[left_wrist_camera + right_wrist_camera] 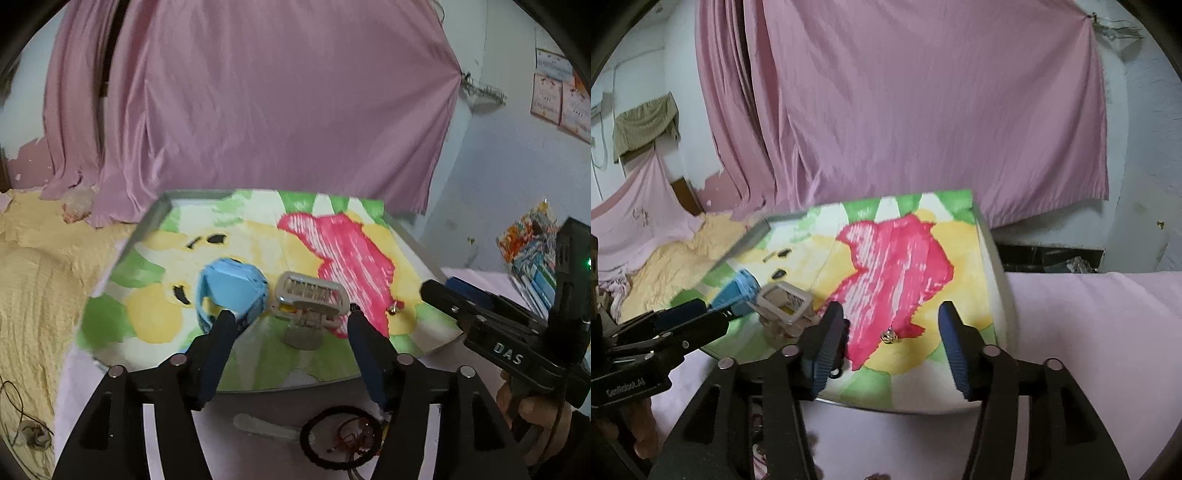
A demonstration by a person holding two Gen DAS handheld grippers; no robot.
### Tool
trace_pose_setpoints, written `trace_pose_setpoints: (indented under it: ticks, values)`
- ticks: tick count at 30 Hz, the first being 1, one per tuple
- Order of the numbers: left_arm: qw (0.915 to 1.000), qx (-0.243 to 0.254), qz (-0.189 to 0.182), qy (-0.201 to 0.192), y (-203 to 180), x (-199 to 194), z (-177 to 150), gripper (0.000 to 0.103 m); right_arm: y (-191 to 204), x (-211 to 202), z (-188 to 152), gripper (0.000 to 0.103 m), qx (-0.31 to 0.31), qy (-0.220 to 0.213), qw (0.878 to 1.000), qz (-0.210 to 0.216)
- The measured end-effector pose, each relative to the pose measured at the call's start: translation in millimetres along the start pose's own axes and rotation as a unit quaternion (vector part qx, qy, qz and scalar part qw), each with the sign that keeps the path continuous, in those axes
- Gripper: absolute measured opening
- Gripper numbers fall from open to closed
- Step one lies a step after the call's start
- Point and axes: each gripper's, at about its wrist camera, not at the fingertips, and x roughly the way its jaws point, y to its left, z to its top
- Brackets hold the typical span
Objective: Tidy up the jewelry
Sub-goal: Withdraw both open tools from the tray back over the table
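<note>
Bracelets [341,437], perhaps, left view only.

a home bedroom; yellow bedspread [33,273]; pink curtain [258,110] on the wall

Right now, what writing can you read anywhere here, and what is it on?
"DAS" on the right gripper body, seen from the left wrist.
"GenRobot.AI", as best I can read it, on the left gripper body, seen from the right wrist.
Wall calendars: print too small and blurred.
Booklets: unreadable.

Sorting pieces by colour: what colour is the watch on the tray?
Light blue; the watch shows best in the left wrist view, beside the left fingers.
</note>
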Motion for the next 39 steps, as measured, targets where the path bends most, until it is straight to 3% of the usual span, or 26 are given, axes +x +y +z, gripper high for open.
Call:
trace_pose_setpoints:
  ticks: [2,6,11,25,34,39]
  values:
    - [0.9996,-0.002,0.011,-0.025,2.1,-11.1,-2.5,0.076,0.7,-11.1,-1.7,0.053,0.0,-0.018,1.0,-0.001]
    - [0.9978,-0.006,0.019,-0.064,6.4,-30.5,-6.9,0.083,2.7,-33.3,-5.9,0.068,0.004,-0.056,0.998,-0.002]
    - [0.9941,-0.006,0.032,-0.104,9.6,-54.9,-17.8,0.098,8.4,-64.7,-15.7,0.078,0.003,-0.1,0.995,-0.005]
    - [0.984,0.011,0.044,-0.172,16.7,-103.2,-47.6,0.102,33.0,-128.0,-49.7,0.083,-0.042,-0.165,0.985,-0.033]
    - [0.9804,0.028,0.043,-0.19,14.0,-118.9,-67.5,0.102,40.6,-152.4,-68.6,0.083,-0.057,-0.185,0.98,-0.041]
    - [0.9819,0.032,0.044,-0.181,14.7,-118.9,-74.9,0.102,41.4,-155.3,-74.6,0.083,-0.063,-0.181,0.98,-0.046]
